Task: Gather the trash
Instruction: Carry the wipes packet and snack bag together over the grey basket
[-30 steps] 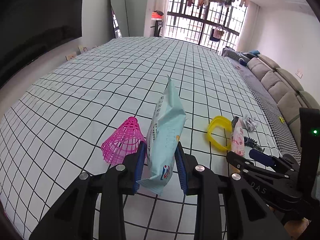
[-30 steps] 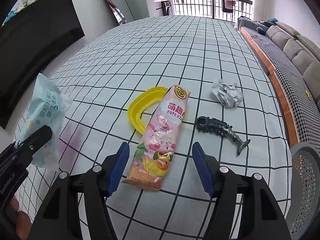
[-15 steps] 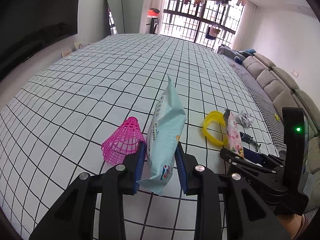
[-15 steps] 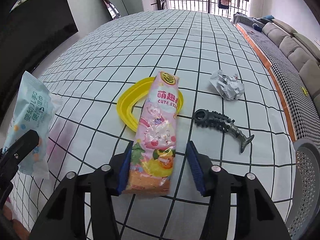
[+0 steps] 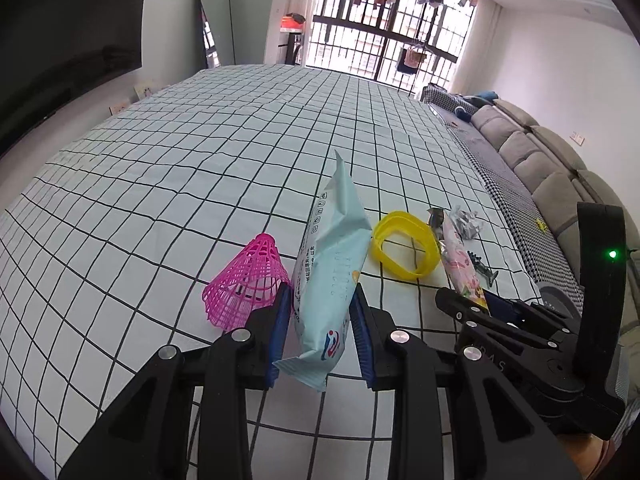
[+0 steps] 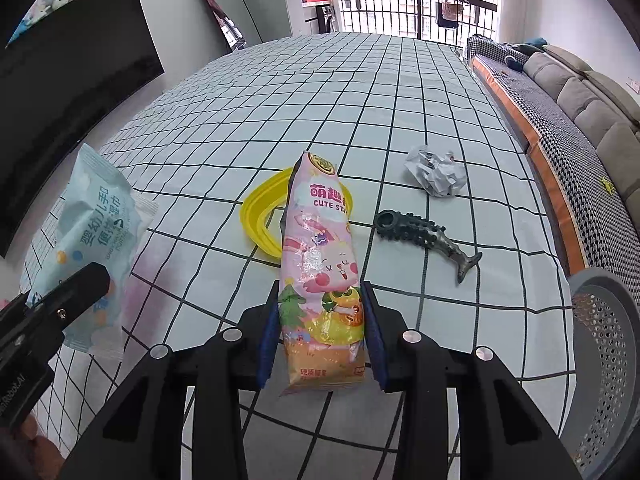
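My left gripper (image 5: 321, 322) is shut on a light blue wet-wipe packet (image 5: 332, 268) and holds it upright above the checked tablecloth; the packet also shows in the right wrist view (image 6: 94, 236). My right gripper (image 6: 321, 326) is shut on a pink snack bag (image 6: 318, 264), lifted off the cloth; the bag also shows in the left wrist view (image 5: 458, 258). A crumpled paper ball (image 6: 436, 170) lies on the cloth beyond the right gripper.
A yellow plastic ring (image 6: 260, 216) lies behind the pink bag. A dark fish-shaped toy (image 6: 424, 236) lies to its right. A pink shuttlecock (image 5: 248, 280) lies left of the blue packet. A grey perforated basket (image 6: 604, 344) stands at the right table edge. A sofa (image 6: 592, 92) runs along the right.
My right gripper has closed on the pink snack bag and lifted it off the cloth. My left gripper has kept hold of the blue packet, barely moving.
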A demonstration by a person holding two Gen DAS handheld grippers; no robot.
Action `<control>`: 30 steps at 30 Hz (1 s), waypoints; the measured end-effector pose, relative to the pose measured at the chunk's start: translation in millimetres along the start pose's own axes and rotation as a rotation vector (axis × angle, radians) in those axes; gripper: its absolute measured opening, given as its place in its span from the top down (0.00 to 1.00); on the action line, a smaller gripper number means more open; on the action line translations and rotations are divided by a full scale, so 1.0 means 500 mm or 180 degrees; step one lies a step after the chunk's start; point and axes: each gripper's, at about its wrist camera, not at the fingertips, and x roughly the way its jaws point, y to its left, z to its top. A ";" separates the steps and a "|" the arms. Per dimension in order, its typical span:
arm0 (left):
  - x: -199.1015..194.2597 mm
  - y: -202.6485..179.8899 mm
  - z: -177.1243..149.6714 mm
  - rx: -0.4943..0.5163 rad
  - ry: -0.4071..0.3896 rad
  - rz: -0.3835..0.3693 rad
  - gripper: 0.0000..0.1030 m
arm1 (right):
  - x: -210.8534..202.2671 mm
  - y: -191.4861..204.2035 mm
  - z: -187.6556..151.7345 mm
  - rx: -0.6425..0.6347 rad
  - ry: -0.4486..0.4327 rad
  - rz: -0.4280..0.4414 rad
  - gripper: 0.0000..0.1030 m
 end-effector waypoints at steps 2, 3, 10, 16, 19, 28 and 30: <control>-0.005 -0.012 -0.007 0.0024 0.0010 -0.0039 0.71 | -0.017 -0.010 -0.005 0.0019 -0.0031 -0.0004 0.65; -0.007 -0.019 -0.011 0.0037 0.0013 -0.0055 0.71 | -0.025 -0.012 -0.009 0.0027 -0.0046 -0.0010 0.65; -0.025 -0.069 -0.036 0.0158 0.0023 -0.0171 0.71 | -0.093 -0.039 -0.047 0.0087 -0.0183 -0.0059 0.65; -0.037 -0.118 -0.064 0.0263 0.0063 -0.0280 0.71 | -0.149 -0.084 -0.086 0.0164 -0.0243 -0.0171 0.65; -0.041 -0.144 -0.077 0.0326 0.0081 -0.0336 0.71 | -0.171 -0.113 -0.105 0.0234 -0.0271 -0.0228 0.65; -0.054 -0.230 -0.107 0.0533 0.0123 -0.0459 0.71 | -0.232 -0.195 -0.160 0.0452 -0.0316 -0.0376 0.65; -0.060 -0.249 -0.112 0.0582 0.0112 -0.0473 0.71 | -0.245 -0.213 -0.173 0.0496 -0.0334 -0.0401 0.65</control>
